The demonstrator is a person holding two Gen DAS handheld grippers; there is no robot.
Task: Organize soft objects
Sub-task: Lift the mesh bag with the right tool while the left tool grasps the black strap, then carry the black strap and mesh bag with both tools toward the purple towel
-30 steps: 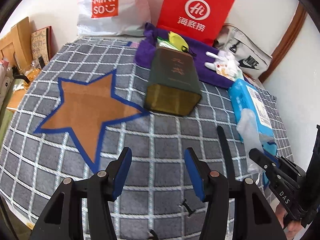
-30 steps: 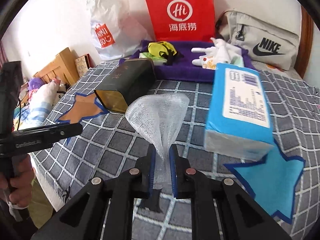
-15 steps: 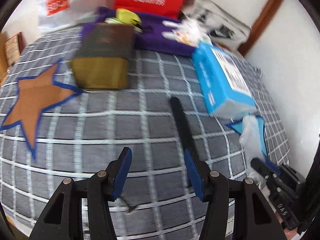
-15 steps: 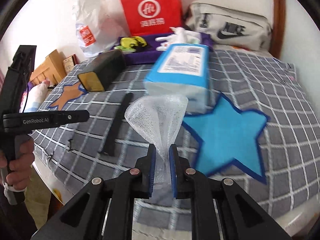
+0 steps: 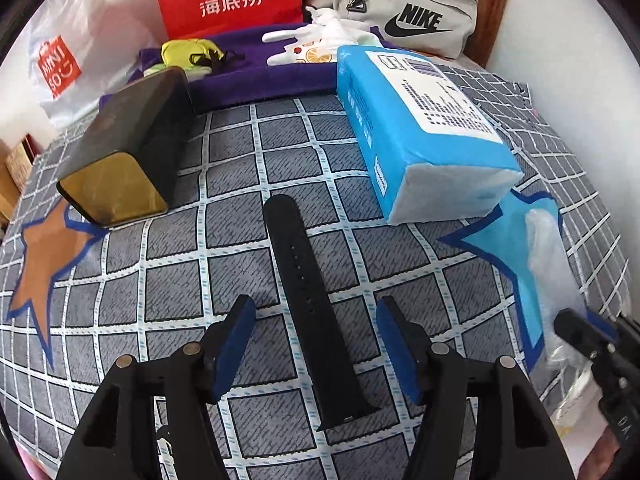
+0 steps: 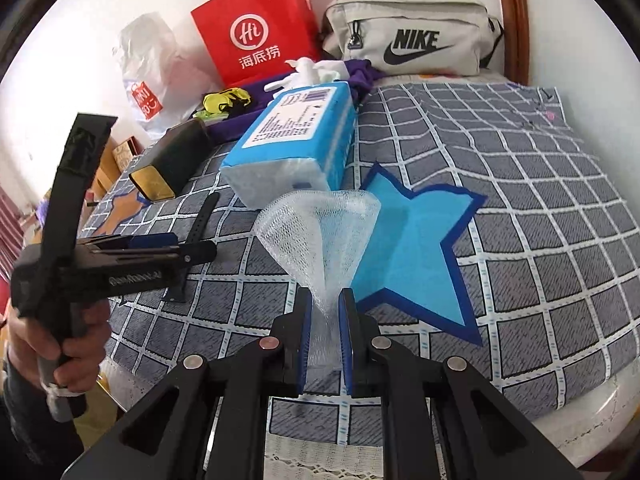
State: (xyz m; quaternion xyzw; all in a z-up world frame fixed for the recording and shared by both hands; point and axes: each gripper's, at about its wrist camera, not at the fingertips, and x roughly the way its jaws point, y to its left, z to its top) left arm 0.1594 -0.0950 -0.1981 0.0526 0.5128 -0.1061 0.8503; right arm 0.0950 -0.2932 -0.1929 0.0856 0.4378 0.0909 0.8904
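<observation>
While white mesh (image 6: 320, 232) sits pinched in right gripper (image 6: 325, 312): left gripper (image 5: 316, 336) fingers wide (perhaps above) black strap (image 5: 308, 300).

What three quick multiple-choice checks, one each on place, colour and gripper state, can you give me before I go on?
1. Where is the black strap?
A. on the purple cloth
B. on the checked cover, ahead of the left gripper
C. on the tissue pack

2. What colour is the star by the tissue pack?
A. light blue
B. green
C. red

3. What is the right gripper doing?
A. open, empty
B. shut on the mesh
C. shut on the strap

Answers: B, it lies flat between the open fingers' line; A, blue with a darker border; B, mesh fans out above the closed pads.
</observation>
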